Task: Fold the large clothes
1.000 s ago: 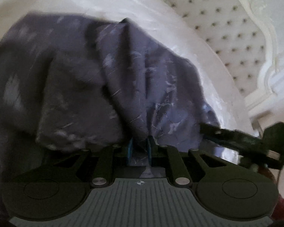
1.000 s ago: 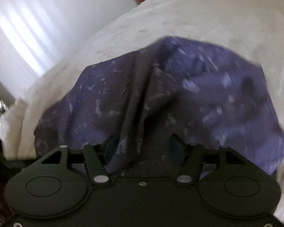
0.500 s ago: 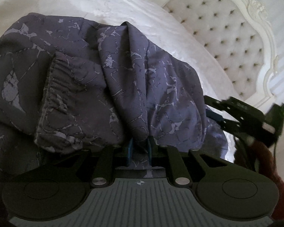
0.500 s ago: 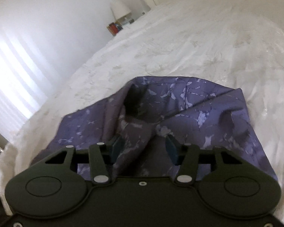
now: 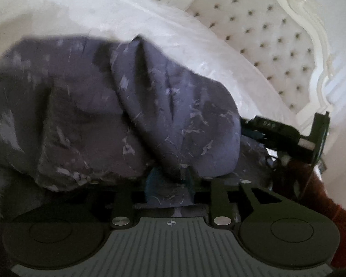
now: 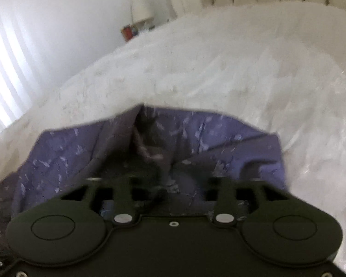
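Mid-fold: dark purple marbled-print garment [image 5: 177, 115] bunched on white quilted bed [image 5: 150, 23], near its headboard-side edge. Left gripper [image 5: 169, 180] clamped on a fabric fold. Right gripper [image 6: 170, 184]: fingers buried in cloth, closure impossible to tell. Next, probably: carrying held edges across, laying flat. Left view alone shows tufted cream headboard [image 5: 265, 34] and the other gripper; right view alone, bedside shelf [image 6: 136, 27].

No readable text, brand, label or number appears in either view. The only sign is a small crosshair mark [image 5: 170, 223] printed on the ribbed grey body of the left gripper [image 5: 169, 180], visible in the left wrist view.
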A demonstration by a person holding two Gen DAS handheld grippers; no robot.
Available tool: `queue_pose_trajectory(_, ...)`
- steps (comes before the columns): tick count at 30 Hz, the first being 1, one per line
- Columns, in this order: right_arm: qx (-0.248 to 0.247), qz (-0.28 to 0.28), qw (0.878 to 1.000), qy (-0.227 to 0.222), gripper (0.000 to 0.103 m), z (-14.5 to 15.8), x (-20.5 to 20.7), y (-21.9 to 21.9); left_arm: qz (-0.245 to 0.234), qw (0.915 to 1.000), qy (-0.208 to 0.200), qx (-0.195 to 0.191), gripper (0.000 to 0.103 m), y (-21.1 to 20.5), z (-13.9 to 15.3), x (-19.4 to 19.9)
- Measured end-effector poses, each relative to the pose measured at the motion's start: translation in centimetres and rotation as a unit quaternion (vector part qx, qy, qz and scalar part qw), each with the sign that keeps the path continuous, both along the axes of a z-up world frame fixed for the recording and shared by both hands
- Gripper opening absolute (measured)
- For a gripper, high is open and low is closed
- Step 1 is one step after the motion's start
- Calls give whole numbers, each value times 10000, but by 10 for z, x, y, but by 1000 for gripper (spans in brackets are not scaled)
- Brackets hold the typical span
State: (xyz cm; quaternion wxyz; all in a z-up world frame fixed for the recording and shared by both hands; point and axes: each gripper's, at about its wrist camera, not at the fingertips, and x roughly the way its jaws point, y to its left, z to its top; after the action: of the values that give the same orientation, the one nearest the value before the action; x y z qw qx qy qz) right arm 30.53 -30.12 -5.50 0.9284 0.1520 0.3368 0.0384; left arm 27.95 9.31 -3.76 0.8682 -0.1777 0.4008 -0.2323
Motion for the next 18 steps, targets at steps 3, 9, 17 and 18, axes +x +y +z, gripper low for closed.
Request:
queue_pose_trajectory(3, -131, 62, 9991, -406, 64, 21, -22, 3, -47, 9977, -614, 273, 37, 3, 28, -12)
queue_pose_trajectory(9, -477, 981, 9889, -1014, 61, 53, -40, 49, -165, 9841, -1599, 752, 46, -18, 63, 1)
queue_pose_trajectory(17, -836, 1618, 9820, -505, 34, 23, -35, 82, 254, 9910, -978, 882, 46, -27, 19, 48)
queue_pose_trajectory(18, -927, 1479, 9841, -341, 33, 13, -34, 78, 358, 9912, -857, 946, 46, -23, 11, 52)
